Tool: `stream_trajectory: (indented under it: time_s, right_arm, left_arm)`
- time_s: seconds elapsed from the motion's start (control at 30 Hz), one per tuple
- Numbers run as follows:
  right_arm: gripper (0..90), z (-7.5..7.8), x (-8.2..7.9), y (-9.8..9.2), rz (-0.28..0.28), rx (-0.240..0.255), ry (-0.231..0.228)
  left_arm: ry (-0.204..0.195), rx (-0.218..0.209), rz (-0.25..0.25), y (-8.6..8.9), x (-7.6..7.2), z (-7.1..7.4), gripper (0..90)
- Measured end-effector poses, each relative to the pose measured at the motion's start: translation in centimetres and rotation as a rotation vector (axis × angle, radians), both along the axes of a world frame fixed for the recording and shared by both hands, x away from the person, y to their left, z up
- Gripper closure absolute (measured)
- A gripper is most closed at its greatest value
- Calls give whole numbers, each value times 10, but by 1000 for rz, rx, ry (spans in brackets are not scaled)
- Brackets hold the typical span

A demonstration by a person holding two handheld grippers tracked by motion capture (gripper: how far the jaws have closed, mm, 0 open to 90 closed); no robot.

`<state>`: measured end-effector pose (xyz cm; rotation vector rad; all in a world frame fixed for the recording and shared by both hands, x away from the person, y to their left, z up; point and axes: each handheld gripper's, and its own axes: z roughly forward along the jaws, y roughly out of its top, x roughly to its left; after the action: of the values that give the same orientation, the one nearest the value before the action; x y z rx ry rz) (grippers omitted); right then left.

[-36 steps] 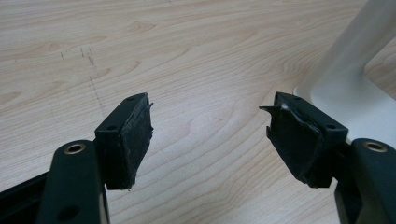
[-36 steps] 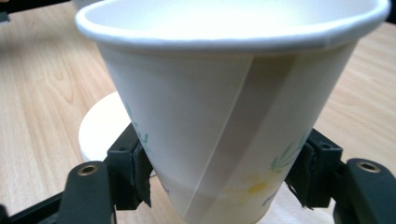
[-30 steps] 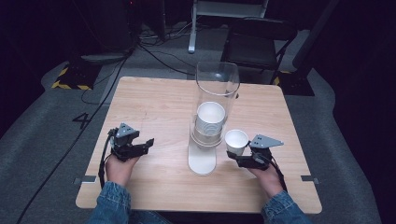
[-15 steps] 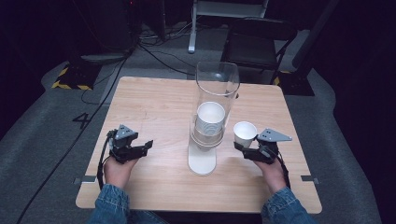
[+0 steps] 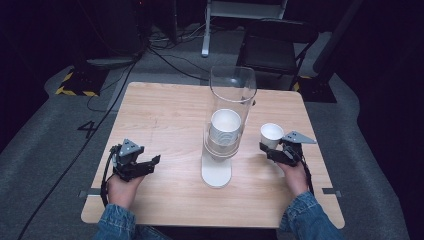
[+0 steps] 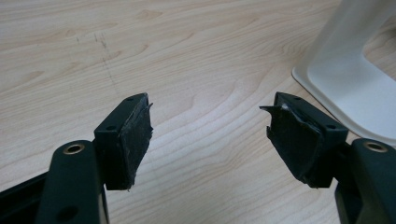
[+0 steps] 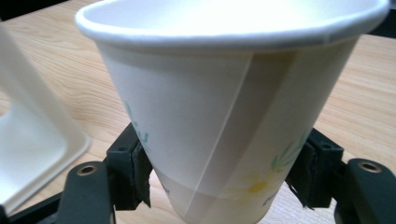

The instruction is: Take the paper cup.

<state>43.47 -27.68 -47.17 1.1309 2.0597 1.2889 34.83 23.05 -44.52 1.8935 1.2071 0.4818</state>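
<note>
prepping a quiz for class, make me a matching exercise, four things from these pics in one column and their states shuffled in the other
Things:
1. left hand-held gripper
2. right hand-held gripper
3. paper cup
4. clear tube dispenser

States:
A. stands mid-table with cups stacked inside
B. held upright, off to the dispenser's right
C. open, nothing between its jaws
D. shut on a cup

Pairs: 1-C, 2-D, 3-B, 4-A

Wooden table (image 5: 165, 112), white dispenser base (image 5: 216, 173)

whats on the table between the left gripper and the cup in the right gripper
In the high view, the cup dispenser stands between the left gripper and the paper cup held by the right gripper: a clear tube holding stacked cups, on a white base.
</note>
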Motion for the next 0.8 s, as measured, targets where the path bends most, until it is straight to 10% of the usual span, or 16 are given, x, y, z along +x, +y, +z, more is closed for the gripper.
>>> stream_trajectory:
  time_s: [0.8]
  right_arm:
    - [325,-28,17,8,-8,-72,77]
  left_arm:
    - [12,-1,31,13,-13,-3,299]
